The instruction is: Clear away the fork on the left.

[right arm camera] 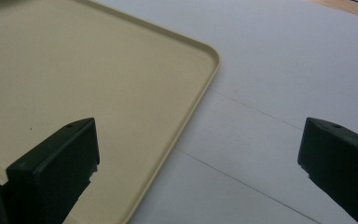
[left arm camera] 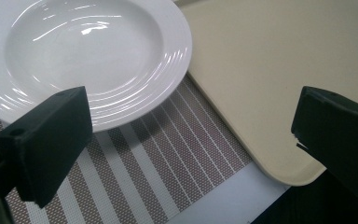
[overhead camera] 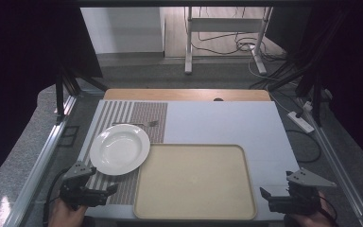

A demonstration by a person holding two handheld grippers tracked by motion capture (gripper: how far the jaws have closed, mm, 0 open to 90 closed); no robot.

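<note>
Both tongs, left [overhead camera: 105, 195] and right [overhead camera: 266, 197], gape empty beside the unmarked tray [overhead camera: 195, 182].

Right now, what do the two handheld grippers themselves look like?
Both the left gripper and the right gripper are black, each with two blocky, flat-faced jaws and a grey three-cornered plate on top. A dark cable trails from each. The jaw blocks have small round holes near their tips.
</note>
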